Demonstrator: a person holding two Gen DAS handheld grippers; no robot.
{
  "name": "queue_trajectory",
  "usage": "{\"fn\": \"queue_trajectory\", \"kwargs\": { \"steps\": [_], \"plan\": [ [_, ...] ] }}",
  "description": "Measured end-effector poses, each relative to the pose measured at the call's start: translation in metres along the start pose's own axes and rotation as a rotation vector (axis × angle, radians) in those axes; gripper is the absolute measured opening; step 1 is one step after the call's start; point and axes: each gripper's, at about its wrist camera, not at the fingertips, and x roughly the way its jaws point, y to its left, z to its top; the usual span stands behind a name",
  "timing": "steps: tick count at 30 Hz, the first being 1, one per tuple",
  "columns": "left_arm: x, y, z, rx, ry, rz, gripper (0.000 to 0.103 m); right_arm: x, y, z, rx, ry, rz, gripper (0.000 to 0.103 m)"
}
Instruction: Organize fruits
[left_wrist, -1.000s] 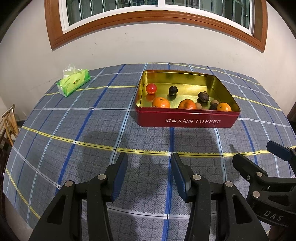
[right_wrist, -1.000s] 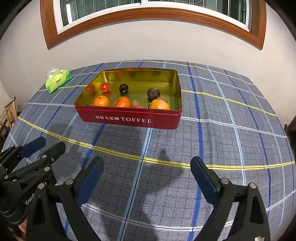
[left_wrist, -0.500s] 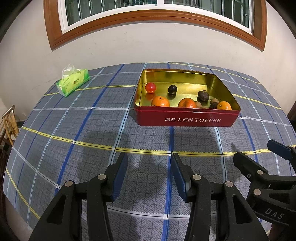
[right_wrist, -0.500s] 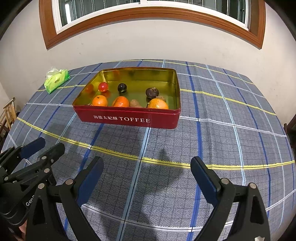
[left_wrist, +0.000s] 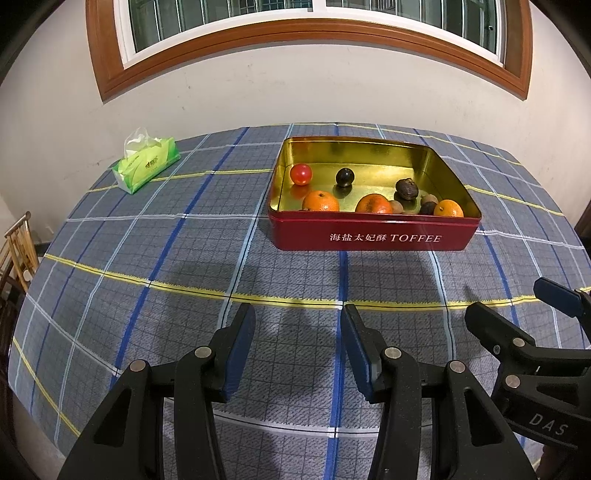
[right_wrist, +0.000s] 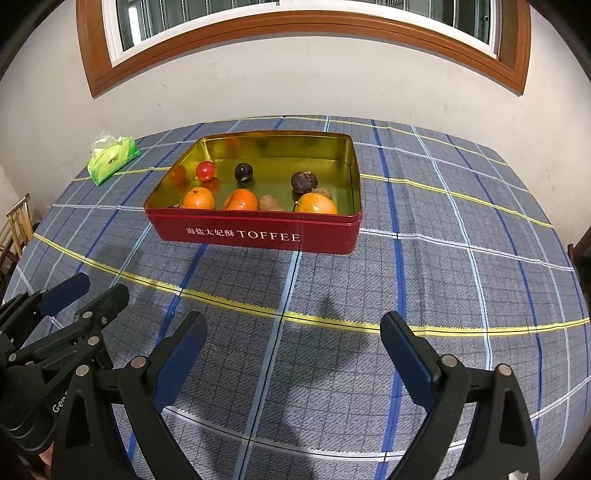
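A red TOFFEE tin (left_wrist: 373, 238) (right_wrist: 258, 234) with a gold inside stands on the plaid tablecloth. It holds three oranges (left_wrist: 320, 201), a red tomato (left_wrist: 300, 174), a dark plum (left_wrist: 345, 177), a wrinkled dark fruit (left_wrist: 407, 188) and small brown fruits (right_wrist: 269, 202). My left gripper (left_wrist: 298, 332) is open and empty, over the cloth in front of the tin. My right gripper (right_wrist: 293, 336) is open wider and empty, also short of the tin. Each gripper shows at the edge of the other's view.
A green tissue pack (left_wrist: 146, 166) (right_wrist: 112, 159) lies at the table's far left near the wall. A wooden chair (left_wrist: 20, 247) stands past the left table edge. The wall and a window are behind the table.
Both views have shifted very slightly; the tin sits a touch lower in the frames. The jaws of both grippers stand as before.
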Motion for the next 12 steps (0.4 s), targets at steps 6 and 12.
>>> {"fn": "queue_trajectory", "kwargs": {
  "steps": [6,12],
  "plan": [
    [0.0007,-0.0012,-0.0015,0.003,0.000,-0.001,0.049,0.0011,0.0006,-0.0011,0.000,0.003,0.003,0.093],
    [0.0017,-0.0021,-0.0017,0.004,0.000,-0.002,0.049,0.0024,0.0006,-0.0019,0.000,0.005,0.002,0.093]
  ]
}}
